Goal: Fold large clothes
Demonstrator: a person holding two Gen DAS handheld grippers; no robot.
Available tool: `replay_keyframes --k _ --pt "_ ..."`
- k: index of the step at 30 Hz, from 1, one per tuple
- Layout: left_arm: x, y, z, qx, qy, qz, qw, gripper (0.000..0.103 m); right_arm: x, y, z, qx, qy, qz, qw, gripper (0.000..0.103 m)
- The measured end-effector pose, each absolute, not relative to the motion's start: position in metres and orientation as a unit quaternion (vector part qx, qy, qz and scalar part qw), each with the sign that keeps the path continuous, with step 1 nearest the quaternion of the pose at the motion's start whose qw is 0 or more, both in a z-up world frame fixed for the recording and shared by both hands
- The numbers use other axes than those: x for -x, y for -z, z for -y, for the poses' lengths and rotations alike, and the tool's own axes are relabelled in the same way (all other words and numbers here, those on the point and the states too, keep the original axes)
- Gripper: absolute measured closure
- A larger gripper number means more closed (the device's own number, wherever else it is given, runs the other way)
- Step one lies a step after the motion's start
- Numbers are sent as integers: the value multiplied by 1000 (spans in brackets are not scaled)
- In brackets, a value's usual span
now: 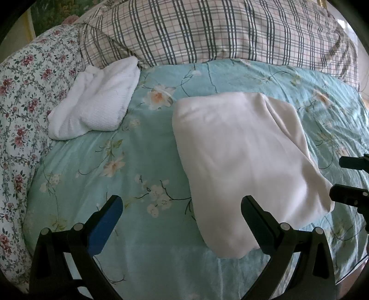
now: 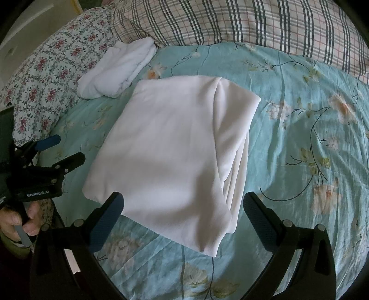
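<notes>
We see the bed's teal floral cover (image 2: pixel 299 97) | on it: folded cream garment (image 2: pixel 170 147), folded white towel (image 2: pixel 120 71) | plaid pillow (image 2: pixel 230 20), rose-print bedding (image 2: pixel 50 76) at edges

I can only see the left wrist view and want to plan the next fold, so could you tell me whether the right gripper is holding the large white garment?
Observer: No. The right gripper is open, poised over the near edge of the folded white garment, gripping nothing.
Operator: Thank you. My own finger hides its near corner; is it tidy?
Observer: The near corner lies flat on the bedspread, with stacked layer edges showing along the garment's right side.
Operator: And how does the left gripper look from that side?
Observer: A hand holds the left gripper off the garment's left edge, apart from it.
</notes>
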State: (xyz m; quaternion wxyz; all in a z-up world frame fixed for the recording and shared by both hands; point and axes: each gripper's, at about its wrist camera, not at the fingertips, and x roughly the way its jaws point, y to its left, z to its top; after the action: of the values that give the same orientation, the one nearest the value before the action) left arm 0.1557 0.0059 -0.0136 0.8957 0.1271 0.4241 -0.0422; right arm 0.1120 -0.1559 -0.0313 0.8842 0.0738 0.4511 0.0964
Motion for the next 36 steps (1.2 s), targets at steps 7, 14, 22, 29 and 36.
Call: replay_keyframes --k 7,14,22,29,36 --pt "-152 13 -5 -127 41 -422 897 0 -112 30 155 -74 -95 -450 885 0" --pt "-151 10 -6 -127 39 -419 898 0 -111 26 153 -73 -94 -444 888 0" --pt "-150 6 -8 -128 39 -415 900 0 -109 22 152 -71 -94 -439 891 0" --pt "-148 4 -9 -129 38 -412 901 0 -108 20 151 -69 -93 -436 892 0" --pt "-146 3 -9 -131 37 -410 902 0 -109 20 152 -66 -95 -438 892 0"
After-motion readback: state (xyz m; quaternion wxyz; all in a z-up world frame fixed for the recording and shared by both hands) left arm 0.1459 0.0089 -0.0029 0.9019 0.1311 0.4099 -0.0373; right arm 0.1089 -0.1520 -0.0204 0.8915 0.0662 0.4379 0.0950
